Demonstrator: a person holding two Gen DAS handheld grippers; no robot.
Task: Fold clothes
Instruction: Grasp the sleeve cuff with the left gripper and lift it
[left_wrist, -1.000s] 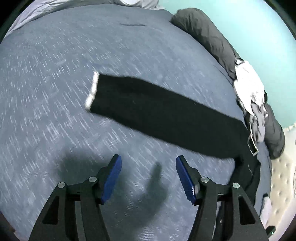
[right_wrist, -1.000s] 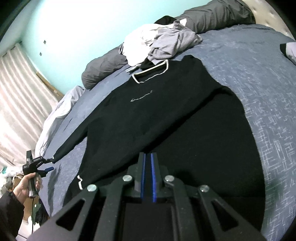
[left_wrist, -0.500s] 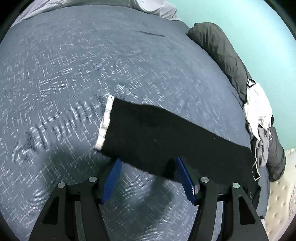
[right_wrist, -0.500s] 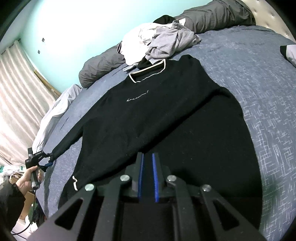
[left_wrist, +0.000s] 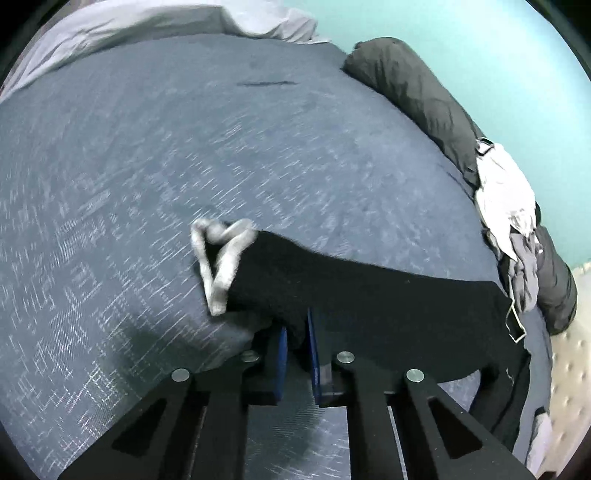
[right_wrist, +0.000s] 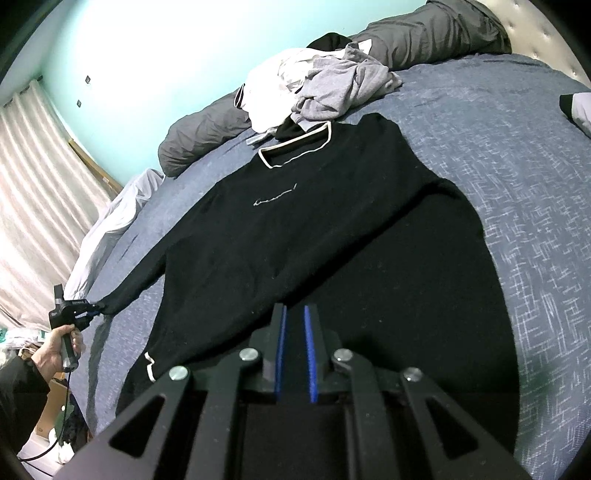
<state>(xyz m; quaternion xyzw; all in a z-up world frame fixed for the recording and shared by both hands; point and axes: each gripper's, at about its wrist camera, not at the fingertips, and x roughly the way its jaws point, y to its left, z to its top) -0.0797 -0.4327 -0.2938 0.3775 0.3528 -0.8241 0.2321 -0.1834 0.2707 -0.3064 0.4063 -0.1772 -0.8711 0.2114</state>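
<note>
The black sweater (right_wrist: 332, 236) lies flat across the middle of the blue bed (right_wrist: 517, 155), spread out for folding. The left tongs (left_wrist: 297, 334) have just been closing and now pinch its sleeve (left_wrist: 351, 295) near the white cuff (left_wrist: 218, 266) — ready to fold it in. The right tongs (right_wrist: 295, 328) are clenched at the hem; what they pinch is too dark to tell — lower frame.

Black sweater (right_wrist: 332, 229): soft matt knit cloth, pale ribbed cuff (left_wrist: 221, 266). Bed cover (left_wrist: 184, 166): blue-grey woven cloth, rough flecked weave, matt. Left tongs (left_wrist: 295, 343): matt black plastic frame, blue ridged pads, shiny metal screw heads. Right tongs (right_wrist: 294, 325): same finish. Far clothes pile (right_wrist: 317, 88): crumpled white and grey cloth. Grey pillow (left_wrist: 417, 96): matt wrinkled fabric. Curtain (right_wrist: 33, 203), far left: pale pleated cloth.
</note>
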